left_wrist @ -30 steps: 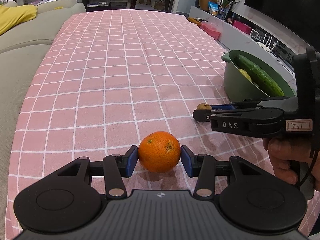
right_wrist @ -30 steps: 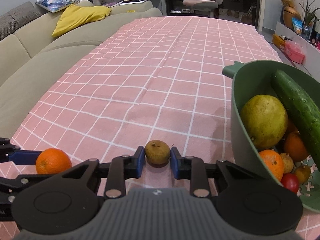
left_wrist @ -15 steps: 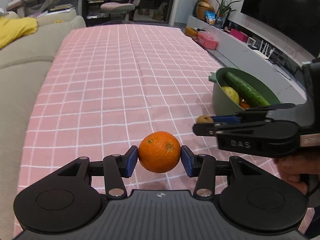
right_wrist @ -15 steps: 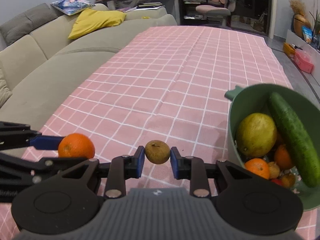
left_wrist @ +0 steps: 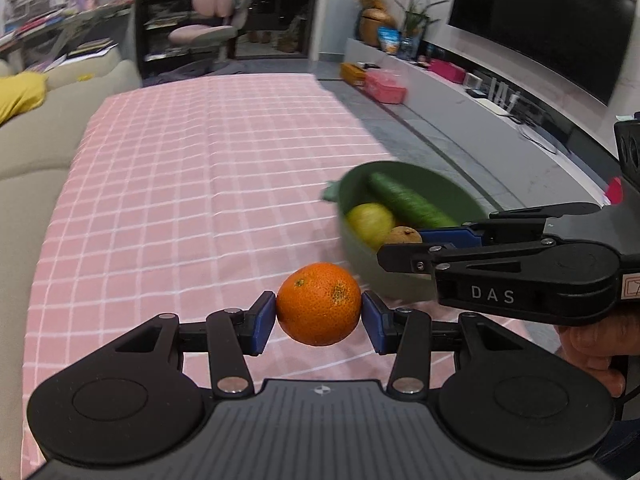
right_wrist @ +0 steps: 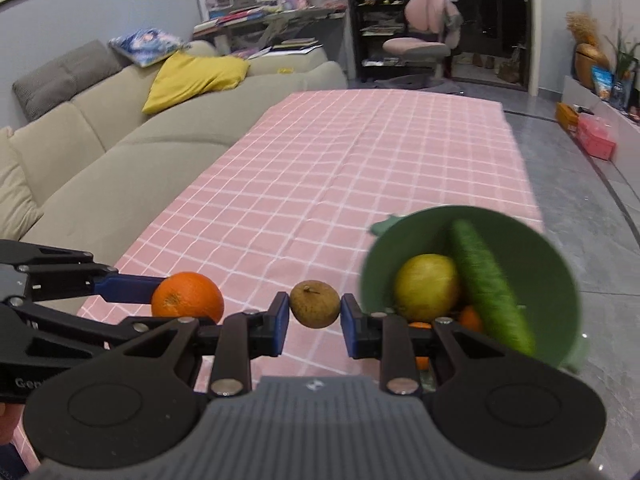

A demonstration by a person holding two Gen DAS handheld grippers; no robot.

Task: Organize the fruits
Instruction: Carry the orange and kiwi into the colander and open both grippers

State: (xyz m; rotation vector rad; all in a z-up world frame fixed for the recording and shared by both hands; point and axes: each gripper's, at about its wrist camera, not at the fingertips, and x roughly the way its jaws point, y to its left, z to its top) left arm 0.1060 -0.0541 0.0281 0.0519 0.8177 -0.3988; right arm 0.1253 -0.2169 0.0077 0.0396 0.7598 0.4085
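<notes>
Left wrist view: left gripper pinching the orange, above the pink checked cloth.
Right gripper: clamping a small brown fruit, just beside the green bowl.

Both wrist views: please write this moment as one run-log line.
left tongs: shut on orange | right tongs: shut on small brown fruit | both off tablecloth | green bowl: cucumber, yellow fruit inside
</notes>
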